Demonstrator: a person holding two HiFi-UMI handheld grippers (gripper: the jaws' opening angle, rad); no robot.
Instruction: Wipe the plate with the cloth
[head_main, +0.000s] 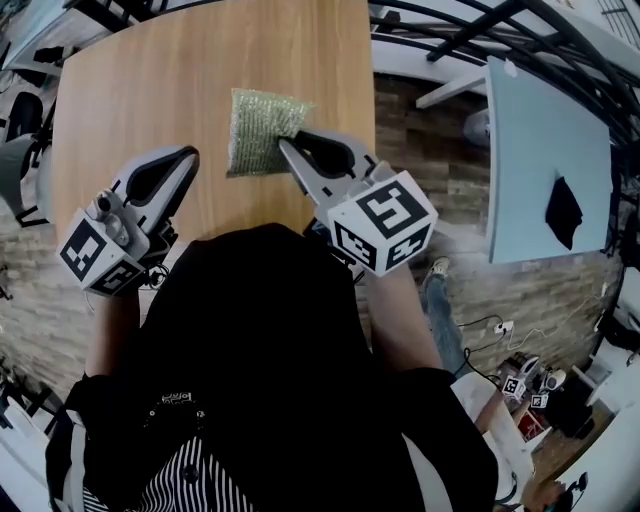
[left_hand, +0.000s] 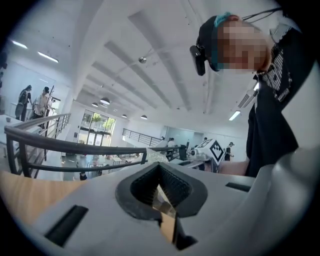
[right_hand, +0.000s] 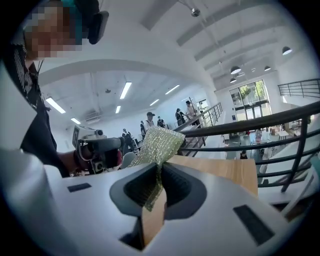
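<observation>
Plainly, the largest thing in the head view is the wooden table (head_main: 130, 90), pale brown with a rounded left corner, and below it the black top (head_main: 270, 330) of the person holding the tools. A short line of print sits low on that top, too small to read.

The right gripper (head_main: 288, 148) reaches over the table's near edge. Its jaws are pressed together on the cloth (head_main: 258, 128), pinching it at its near right corner. In the right gripper view the same gripper (right_hand: 157, 177) shows the cloth (right_hand: 160, 142) clamped between its dark pads, a green, glittery weave that stands up out of the jaws and folds over above them, with the table (right_hand: 225, 170) behind it. The rest of the cloth lies flat on the table, towards the far edge, near the middle.

The left gripper (head_main: 190, 155) is held near the table's front edge, left of the cloth and clear of it. In the left gripper view its jaws (left_hand: 161, 175) meet at the tip with nothing gripped between them.

Each gripper carries a marker cube (head_main: 385, 222) with black-and-white square patterns; these are codes, not legible words.
</observation>
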